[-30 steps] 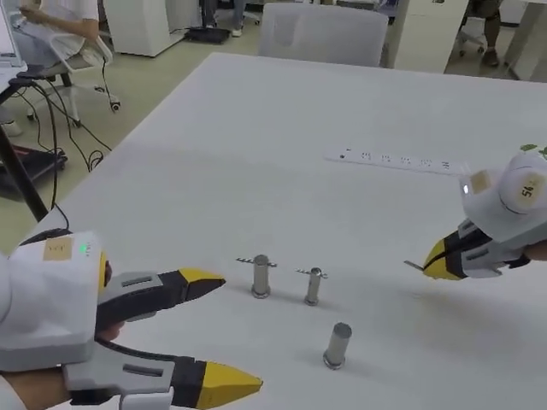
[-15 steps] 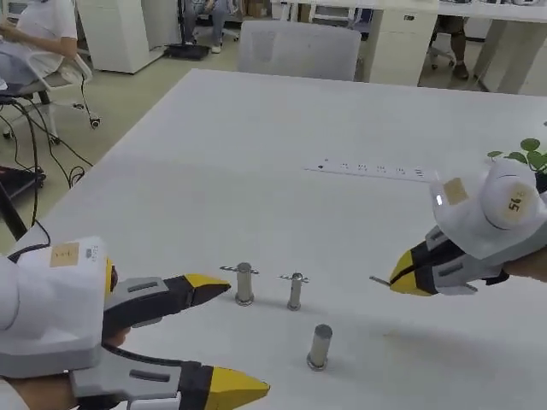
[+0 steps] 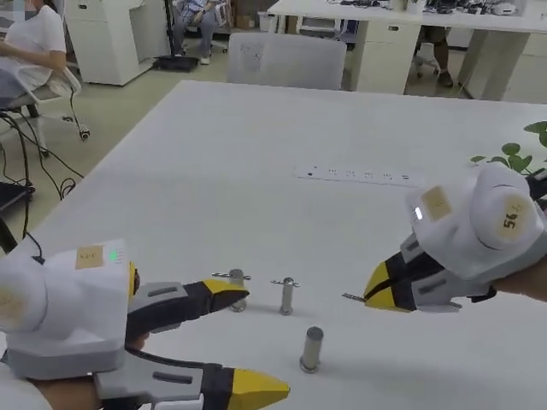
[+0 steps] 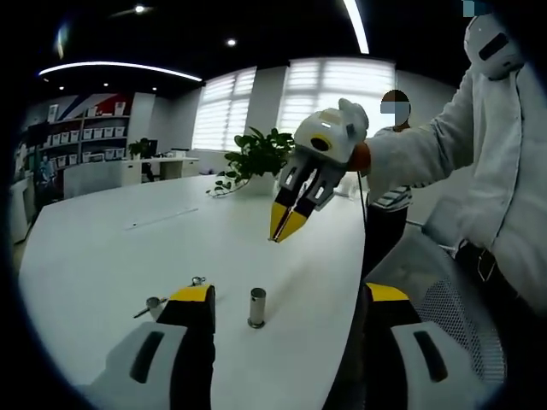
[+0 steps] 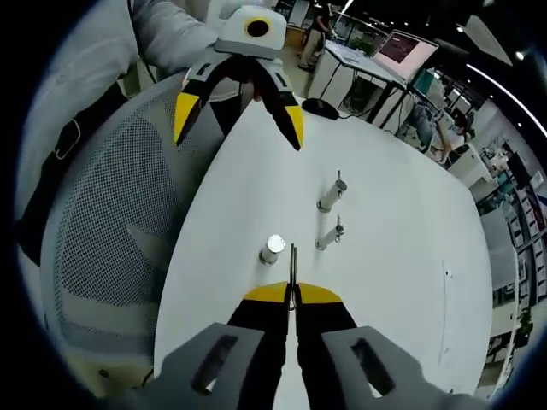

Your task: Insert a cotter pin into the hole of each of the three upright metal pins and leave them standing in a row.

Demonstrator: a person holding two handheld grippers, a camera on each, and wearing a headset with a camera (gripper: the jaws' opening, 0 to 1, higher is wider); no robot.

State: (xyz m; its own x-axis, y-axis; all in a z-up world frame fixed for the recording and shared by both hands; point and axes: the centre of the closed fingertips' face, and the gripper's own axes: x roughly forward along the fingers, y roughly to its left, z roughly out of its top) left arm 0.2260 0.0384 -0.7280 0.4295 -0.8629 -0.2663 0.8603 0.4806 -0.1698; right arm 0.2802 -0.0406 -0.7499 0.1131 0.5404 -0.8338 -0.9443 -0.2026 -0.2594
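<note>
The right tool (image 3: 369,296) is shut tight on a thin cotter pin (image 3: 352,297). The cotter pin sticks out from the yellow tips and points toward the middle of the white bench (image 3: 256,154). In the right gripper view it stands straight up between the two closed jaws, and the top of the bare metal pin (image 3: 312,348) shows just beside it. In the left gripper view the right tool hangs in the air above the bench. The left tool (image 3: 254,343) is open wide and holds nothing. In the head view its upper yellow tip lies in front of the left metal pin (image 3: 237,279), and I cannot tell if the two touch. The left metal pin and the middle metal pin (image 3: 287,295) stand upright side by side, and each has a small wire pin through its top. The bare metal pin stands upright too, but nearer to the person and apart from the other two, with nothing through it. Farther back on the bench lies a long white power strip (image 3: 357,175). A green plant (image 3: 513,154) shows at the right edge, and a grey chair (image 3: 286,60) stands at the far side of the bench.
</note>
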